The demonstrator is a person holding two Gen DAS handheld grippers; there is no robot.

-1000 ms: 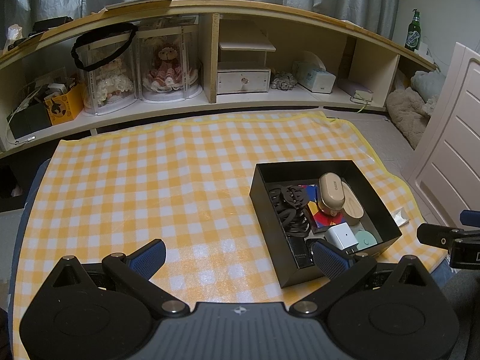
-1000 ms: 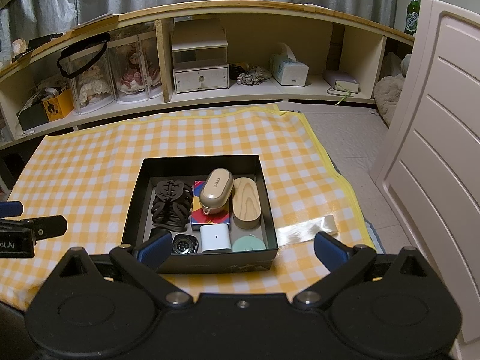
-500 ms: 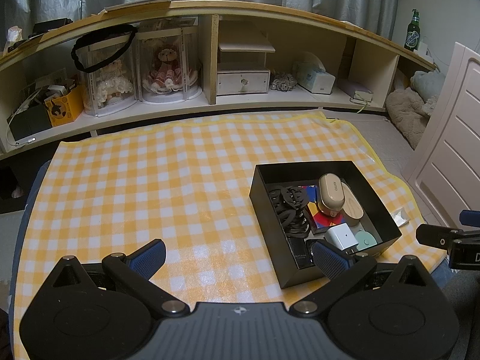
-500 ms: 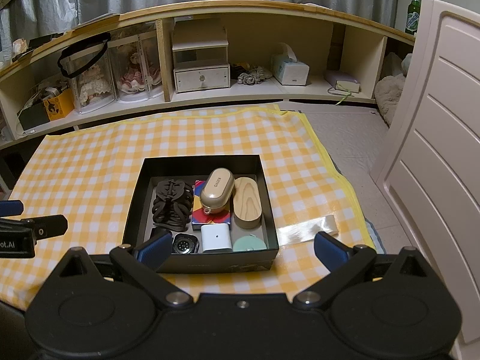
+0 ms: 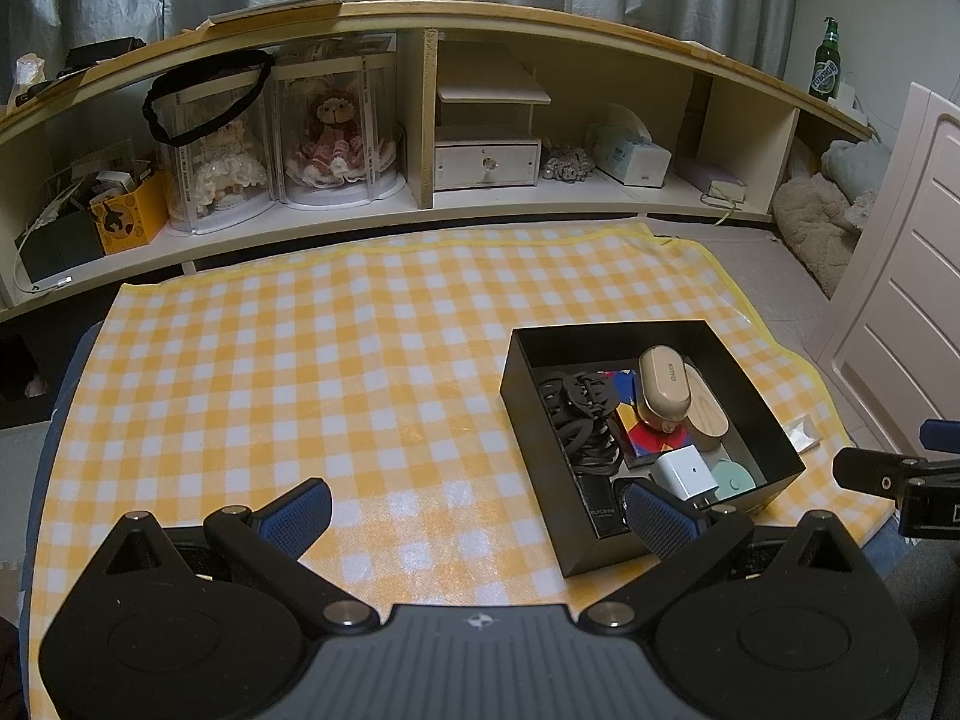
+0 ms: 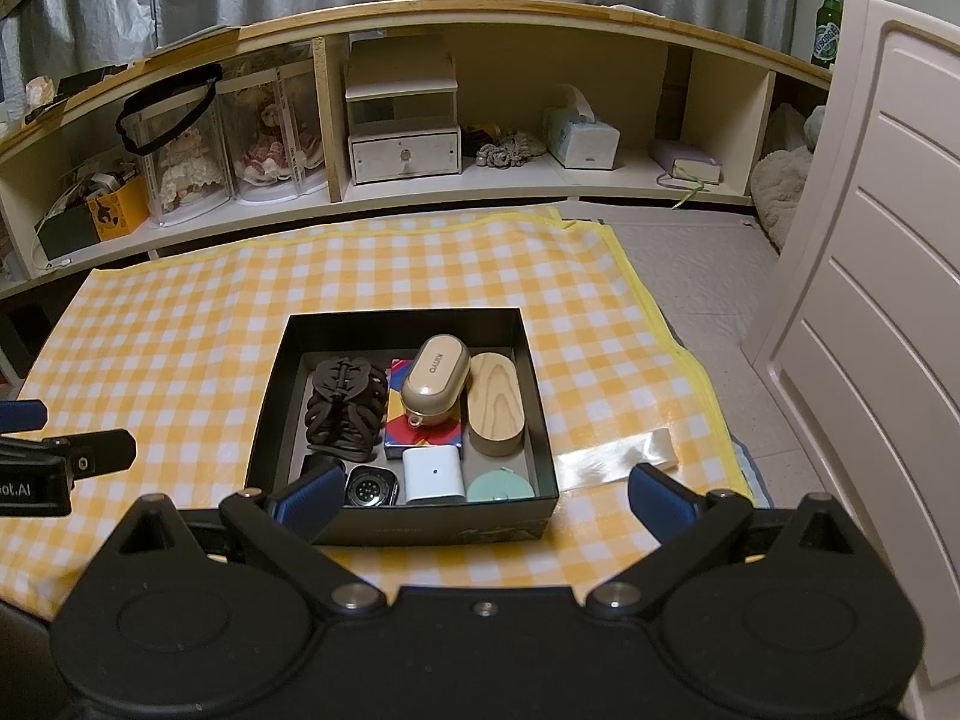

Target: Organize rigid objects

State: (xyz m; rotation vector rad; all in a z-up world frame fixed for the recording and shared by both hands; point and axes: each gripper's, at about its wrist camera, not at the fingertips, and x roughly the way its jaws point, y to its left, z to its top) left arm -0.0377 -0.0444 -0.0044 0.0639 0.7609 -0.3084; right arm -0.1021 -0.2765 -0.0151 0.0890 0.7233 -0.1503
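Left wrist view: the left gripper [image 5: 474,513] hangs spread and empty just left of the black box [image 5: 534,396], which holds the small items. Right wrist view: the right gripper [image 6: 483,501], also released, faces the box; everything looks packed, so probably only backing away remains.

Left gripper [image 5: 477,513]: jaws spread wide, nothing between blue pads [image 5: 298,509], held low, pointing forward. Right gripper [image 6: 483,498]: jaws spread equally wide, empty, pads [image 6: 660,501] level, pointing forward. Grippers side by side, well apart; each one's fingertip shows at edge of other's view.
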